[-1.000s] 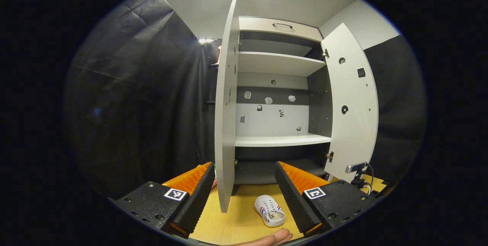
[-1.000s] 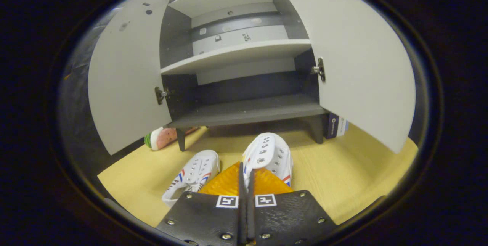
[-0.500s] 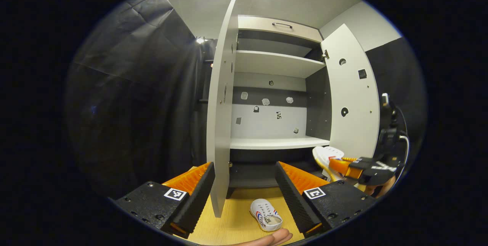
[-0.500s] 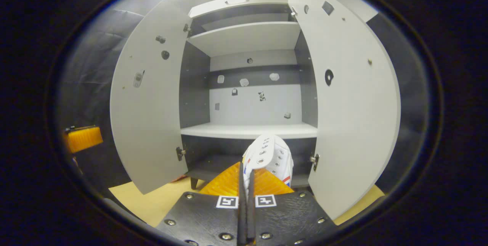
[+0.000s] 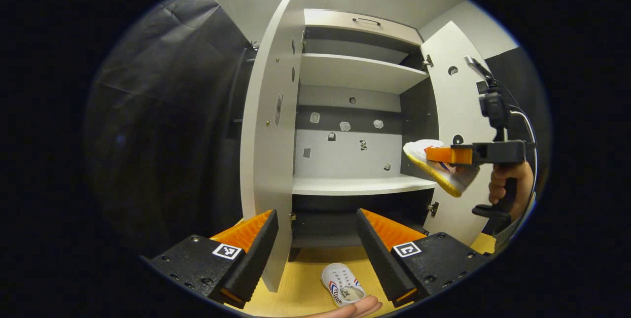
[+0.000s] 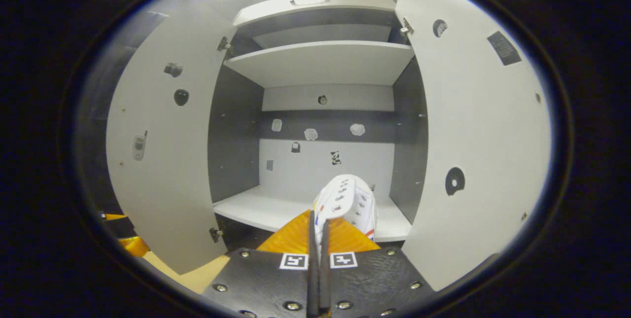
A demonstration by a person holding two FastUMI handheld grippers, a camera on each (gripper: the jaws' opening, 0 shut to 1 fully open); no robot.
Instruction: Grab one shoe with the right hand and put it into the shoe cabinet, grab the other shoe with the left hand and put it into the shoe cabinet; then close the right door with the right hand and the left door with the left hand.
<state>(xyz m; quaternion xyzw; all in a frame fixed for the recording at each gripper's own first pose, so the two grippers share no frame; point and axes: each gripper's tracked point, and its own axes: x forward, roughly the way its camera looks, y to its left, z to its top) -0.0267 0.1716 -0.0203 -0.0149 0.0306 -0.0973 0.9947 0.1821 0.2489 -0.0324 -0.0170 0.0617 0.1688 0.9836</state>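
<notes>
In the right gripper view my right gripper [image 6: 318, 222] is shut on a white shoe [image 6: 347, 199] with red and blue stripes. The shoe is held in the air, toe toward the cabinet's middle shelf [image 6: 256, 207]. The left gripper view has that same shoe [image 5: 426, 153] and right gripper [image 5: 446, 155] at the right, level with the middle shelf [image 5: 360, 185], just in front of the opening. My left gripper [image 5: 315, 239] is open with nothing between its fingers. The second white shoe [image 5: 342, 283] lies on the wooden floor below it.
Both cabinet doors stand open: the left door [image 5: 268, 135] swings out toward my left gripper, and the right door [image 5: 458, 111] is behind the held shoe. A hand [image 5: 508, 180] grips the right gripper's handle. A drawer with a handle [image 5: 366, 20] tops the cabinet.
My right gripper has lifted its shoe from the floor up to the height of the middle shelf. The left gripper stayed open and shifted only slightly.
</notes>
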